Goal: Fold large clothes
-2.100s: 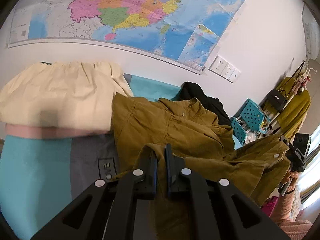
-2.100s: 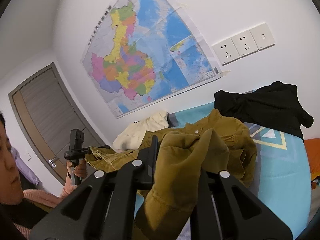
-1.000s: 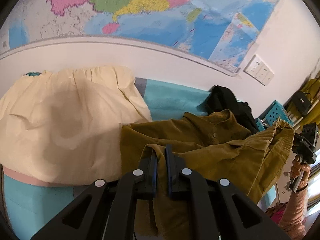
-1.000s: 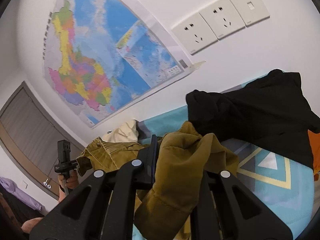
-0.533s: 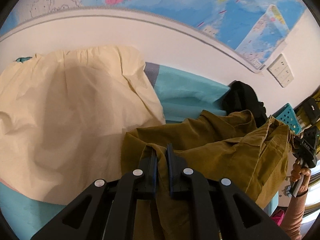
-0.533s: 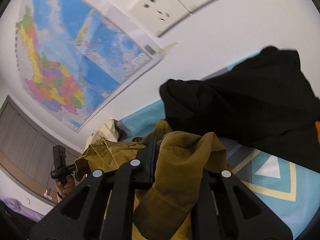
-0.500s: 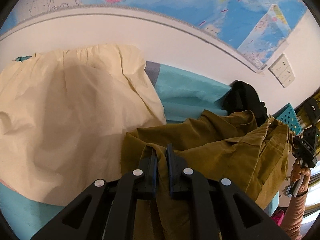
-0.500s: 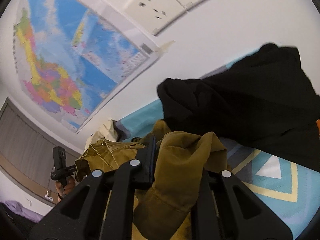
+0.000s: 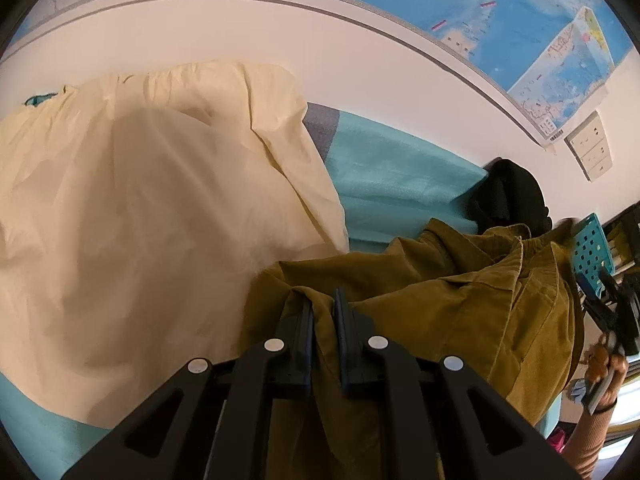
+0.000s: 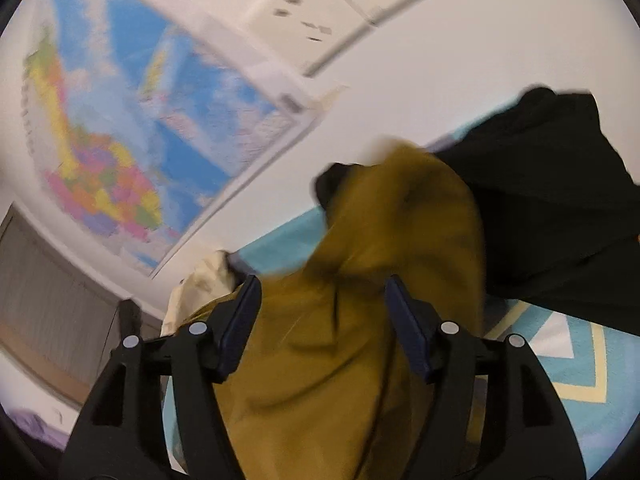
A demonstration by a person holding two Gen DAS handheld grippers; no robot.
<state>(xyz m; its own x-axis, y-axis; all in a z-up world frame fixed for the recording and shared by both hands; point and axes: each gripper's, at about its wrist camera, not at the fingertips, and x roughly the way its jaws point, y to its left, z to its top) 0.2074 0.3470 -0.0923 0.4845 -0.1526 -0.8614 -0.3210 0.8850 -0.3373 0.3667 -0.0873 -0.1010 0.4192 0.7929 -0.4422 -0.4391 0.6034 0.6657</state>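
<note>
A bed with a teal patterned cover (image 9: pixel 396 184) runs along the wall under a large coloured wall map (image 10: pixel 132 128). On it lies a wide cream cloth (image 9: pixel 152 208); just beside that cloth lies the mustard-brown corduroy shirt (image 9: pixel 432 304). A crumpled black garment (image 10: pixel 560 208) sits on the shirt's far side. The left gripper (image 9: pixel 323 312) has its fingers clamped on a fold of the shirt. The right gripper (image 10: pixel 324 300) has its fingers spread apart, blurred shirt fabric bunched between them.
</note>
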